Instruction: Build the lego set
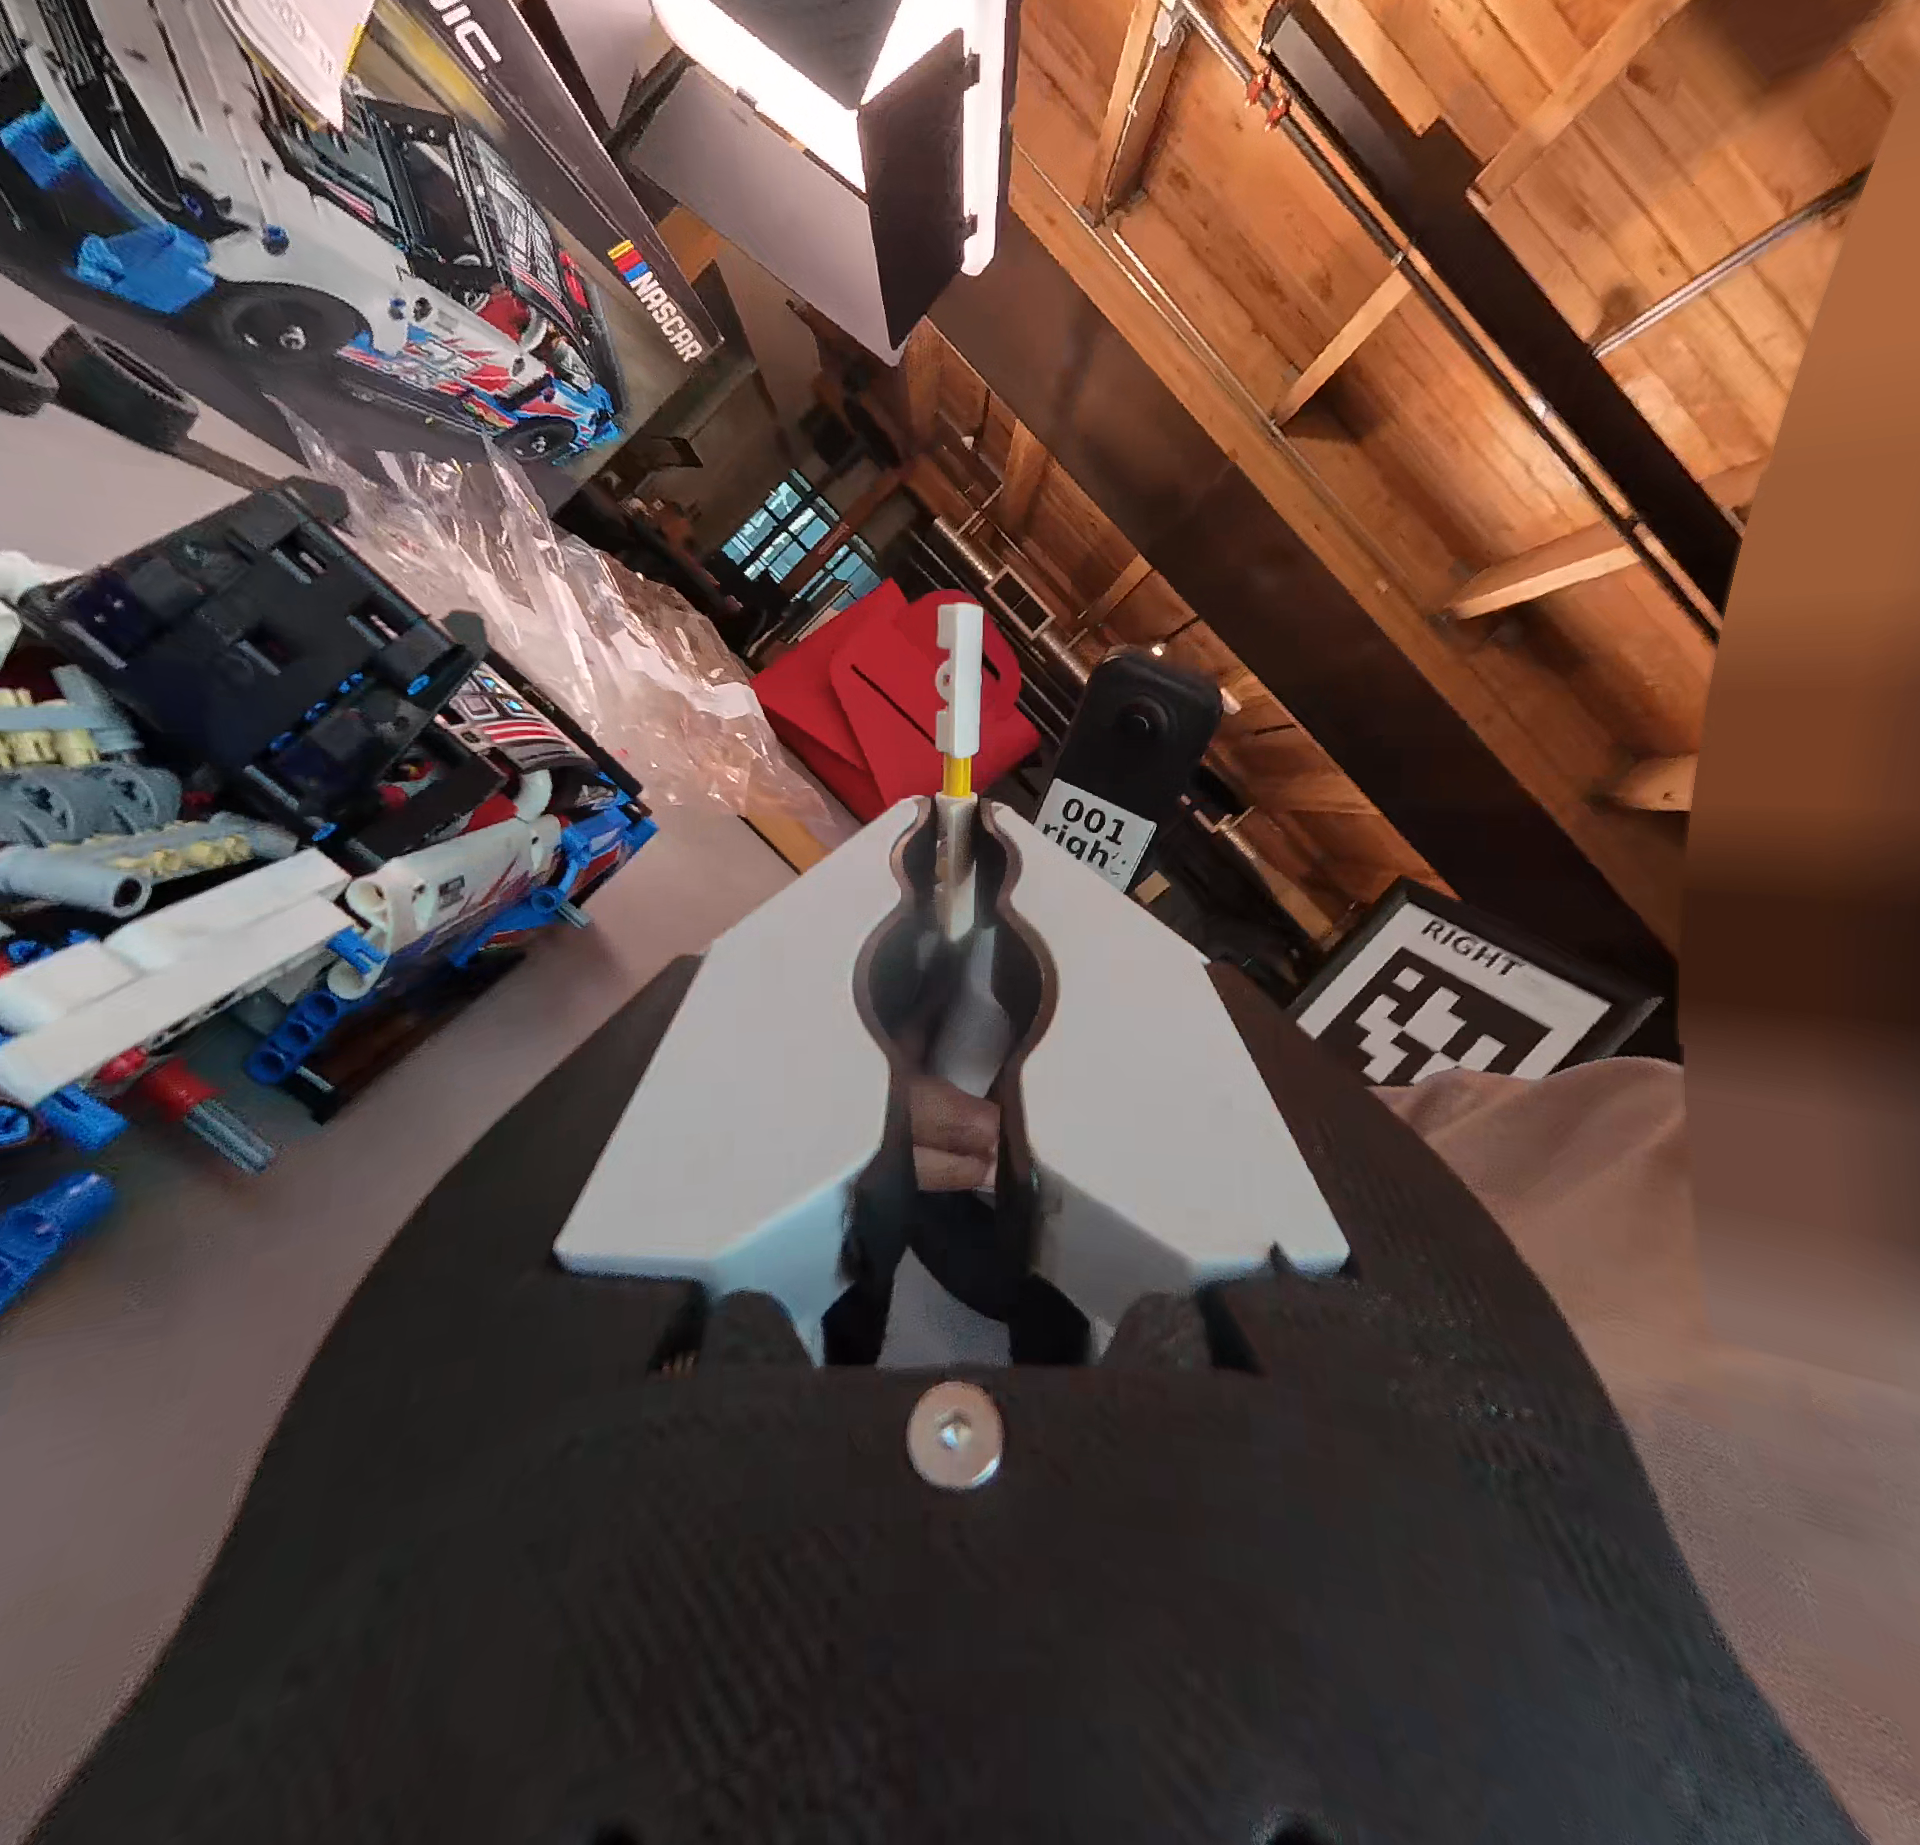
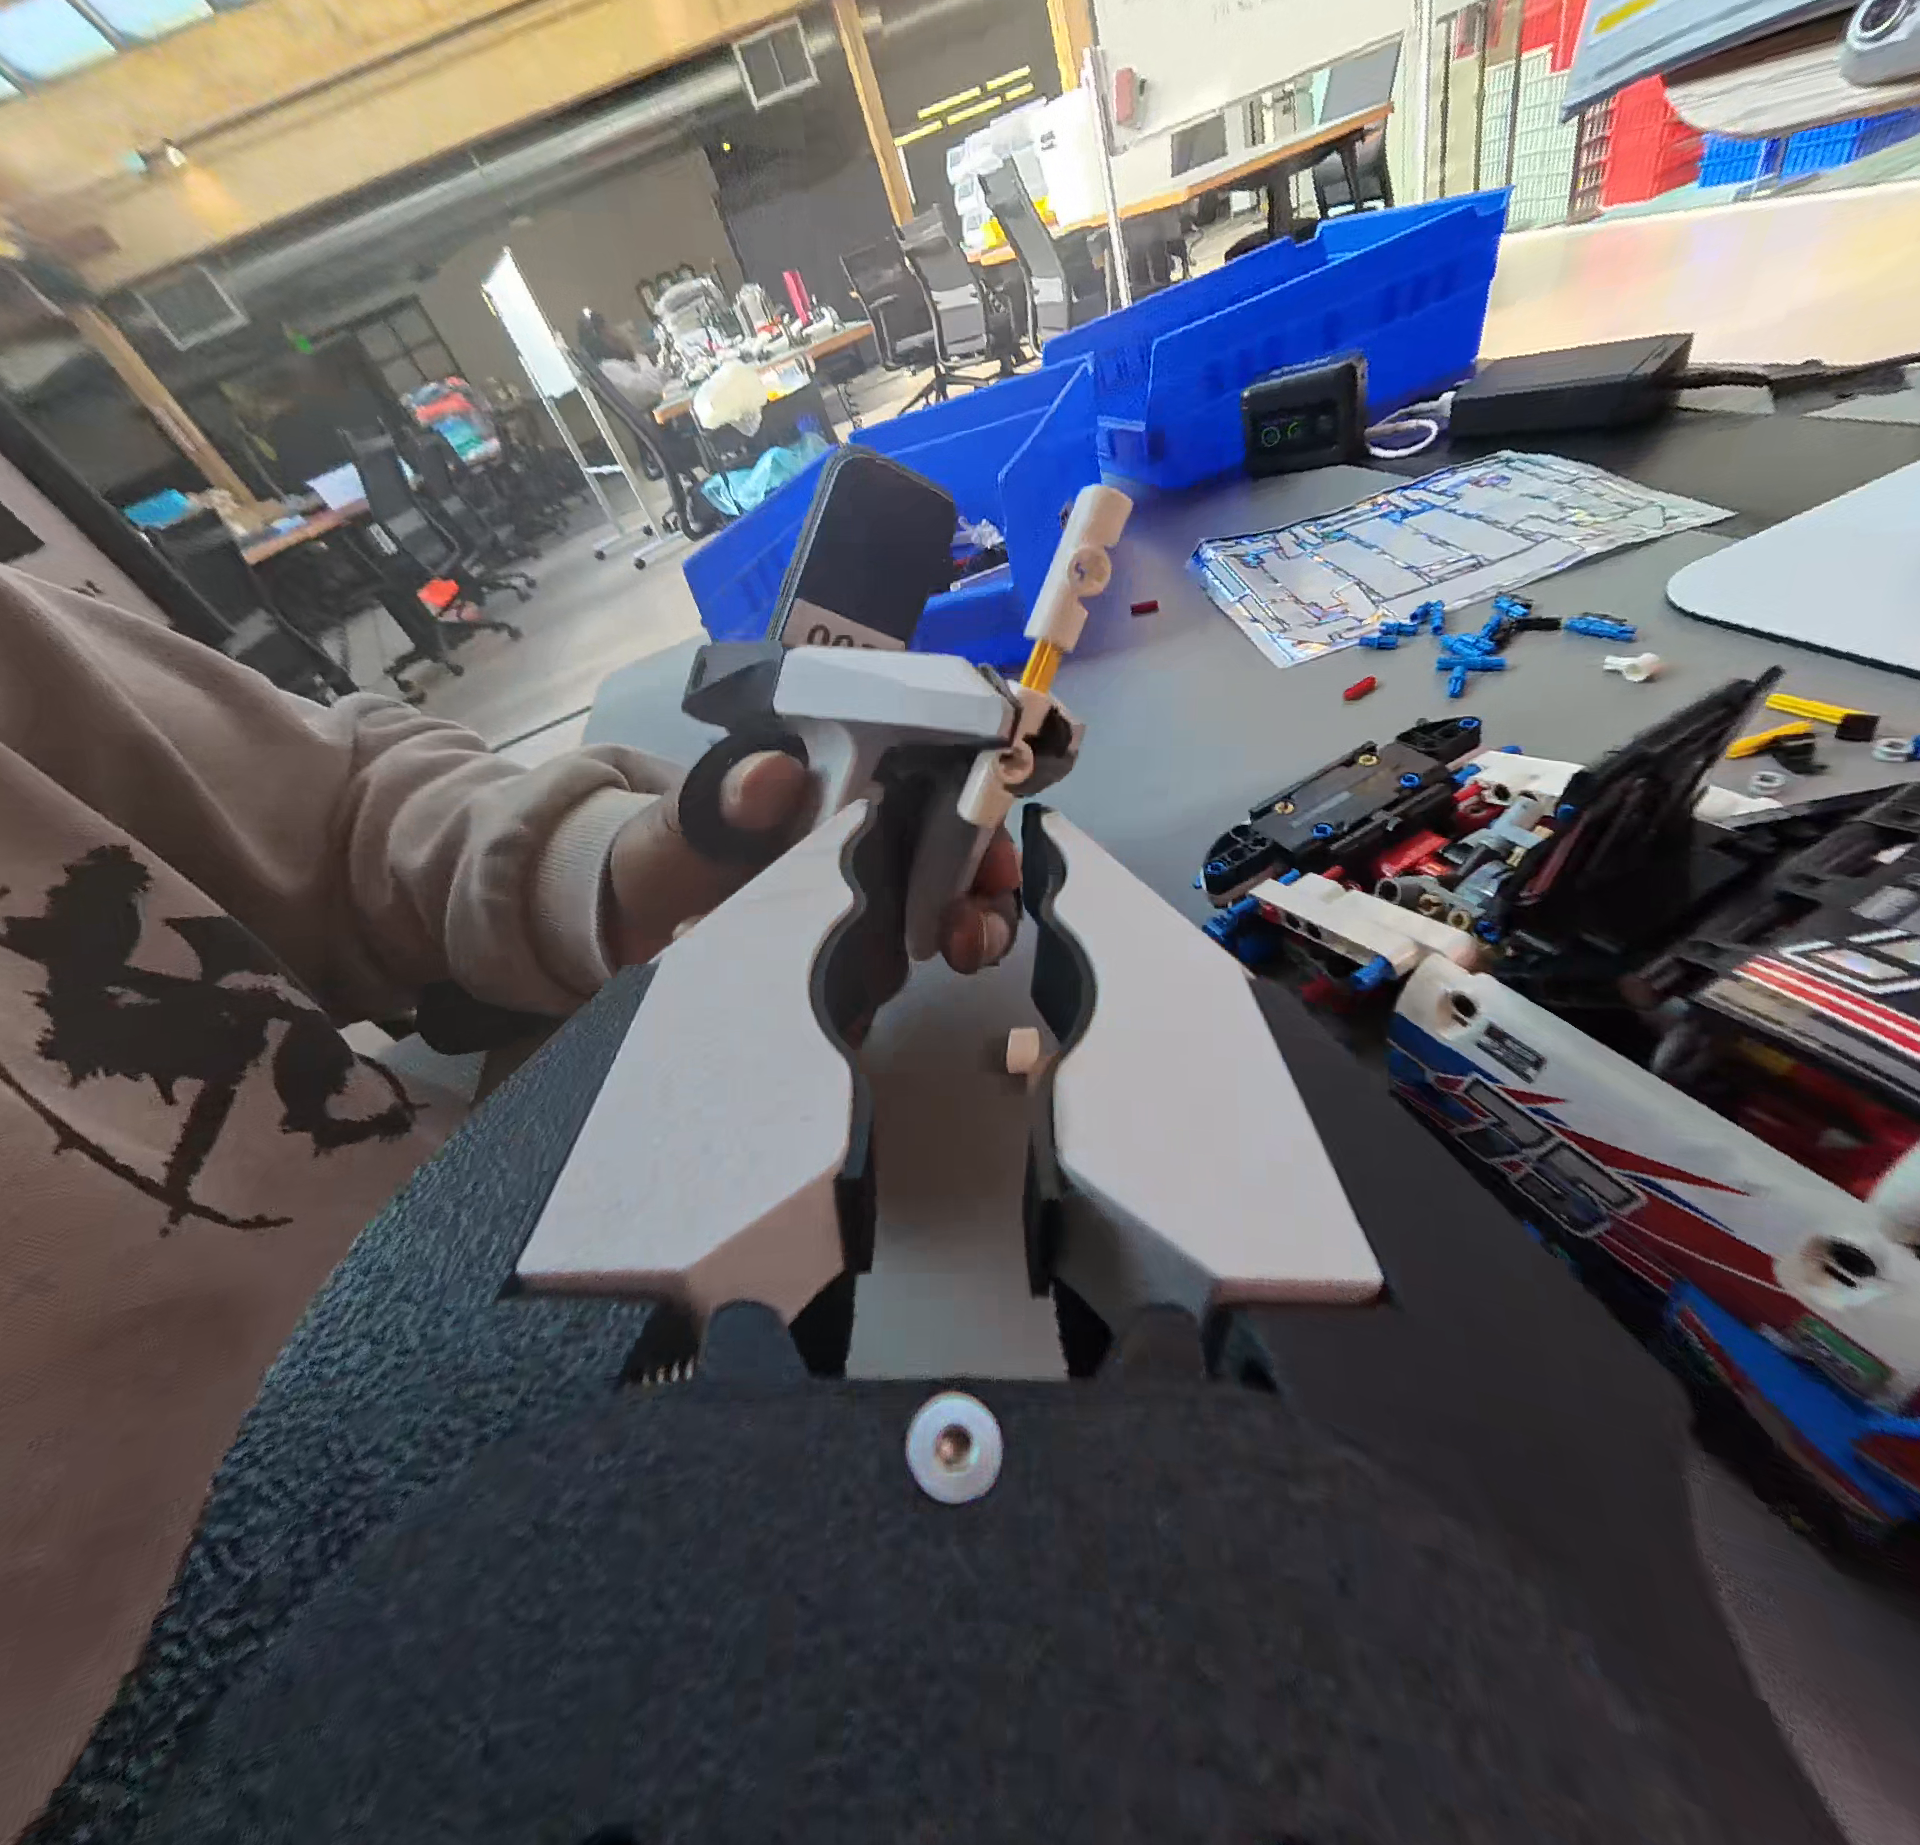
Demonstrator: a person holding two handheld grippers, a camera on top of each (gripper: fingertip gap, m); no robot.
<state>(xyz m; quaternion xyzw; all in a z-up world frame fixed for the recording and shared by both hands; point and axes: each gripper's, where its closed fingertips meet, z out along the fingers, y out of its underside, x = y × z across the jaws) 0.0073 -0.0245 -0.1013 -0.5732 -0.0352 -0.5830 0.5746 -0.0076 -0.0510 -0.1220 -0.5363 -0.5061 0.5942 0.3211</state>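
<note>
Holding a yellow axle point(image 1: 954, 775) upright, white connector point(image 1: 957, 683) topmost.
Our left gripper point(image 1: 954, 821) fingers pinched it lengthwise; our right gripper point(image 2: 951, 850) fingers stood apart, empty.

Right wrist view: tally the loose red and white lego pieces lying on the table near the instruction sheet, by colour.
Red pieces: 2
White pieces: 1
Total: 3
</note>
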